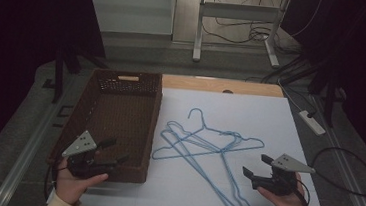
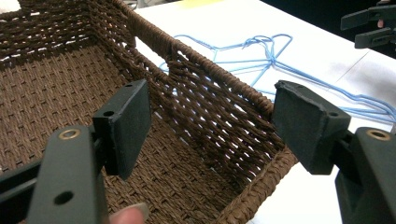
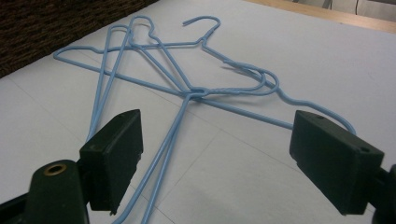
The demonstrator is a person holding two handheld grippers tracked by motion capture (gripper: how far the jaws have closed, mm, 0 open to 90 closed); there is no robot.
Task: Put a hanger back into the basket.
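A tangle of light-blue wire hangers lies flat on the white table top, right of a brown woven basket that holds nothing. My left gripper hovers open over the basket's near right corner. In the left gripper view its jaws stand wide apart above the basket's right wall, with the hangers beyond. My right gripper is open at the front right, just right of the hangers. In the right gripper view its spread jaws frame the hangers, touching none.
The basket's side lies at the upper left of the right gripper view. A bare wooden strip runs along the table's far edge. On the floor beyond are a power strip, cables and white desk legs.
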